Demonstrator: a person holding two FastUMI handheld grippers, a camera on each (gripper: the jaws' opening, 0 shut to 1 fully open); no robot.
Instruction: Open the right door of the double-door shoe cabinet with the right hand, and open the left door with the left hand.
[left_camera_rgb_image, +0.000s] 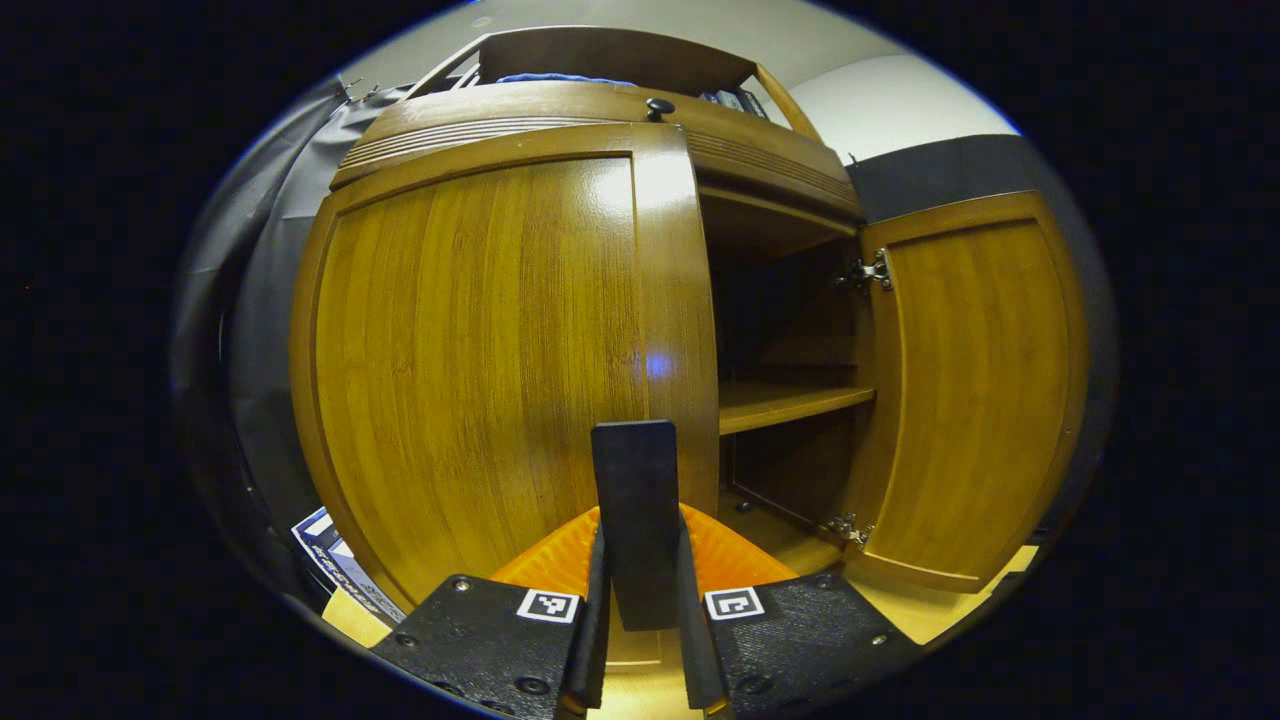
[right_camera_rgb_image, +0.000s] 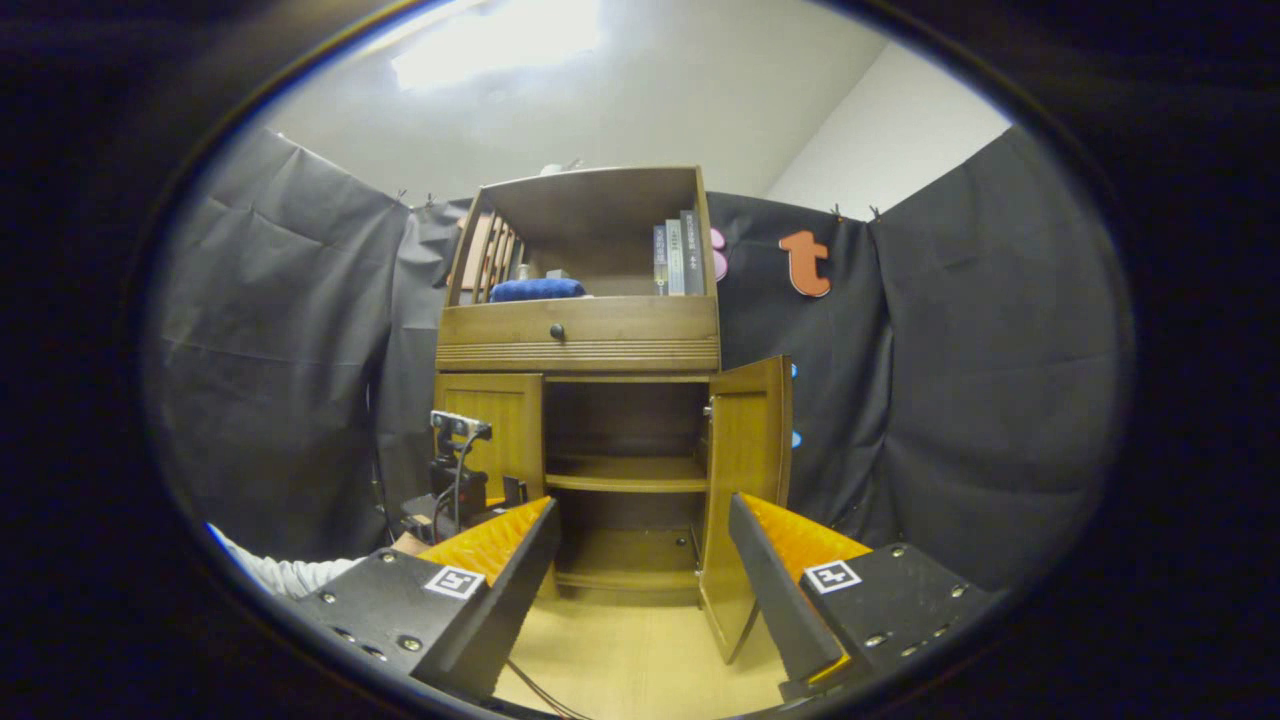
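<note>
Now, cabinet (right_camera_rgb_image: 578, 345): wooden shoe cabinet standing against the black cloth wall, seen whole from the right gripper view, with an open upper shelf, a drawer band below it and the double doors at the bottom.
Right door (right_camera_rgb_image: 745, 470): swung wide open, hanging off the cabinet's right side; in the left gripper view it stands out to the right with its hinges showing (left_camera_rgb_image: 975, 385).
Left door (left_camera_rgb_image: 500, 360): closed against the cabinet front, looming close in the left gripper view; in the right gripper view it sits flush (right_camera_rgb_image: 492, 430).
Inner shelf (right_camera_rgb_image: 625, 472): bare wood, crossing the open right half of the cabinet.
Right gripper (right_camera_rgb_image: 640, 560): released, jaws spread wide, well back from the cabinet, with the opening framed between its fingers.
Left gripper (left_camera_rgb_image: 637, 520): clenched, fingers pressed together around a dark upright piece, right up near the left door's inner edge; whether it touches the door I cannot tell.
Books (right_camera_rgb_image: 678, 257): upright at the right end of the cabinet's upper shelf.
Blue cushion (right_camera_rgb_image: 536, 289): lying on that same shelf, left of the books.
Drawer knob (right_camera_rgb_image: 557, 331): small, dark, centred on the cabinet's drawer front.
</note>
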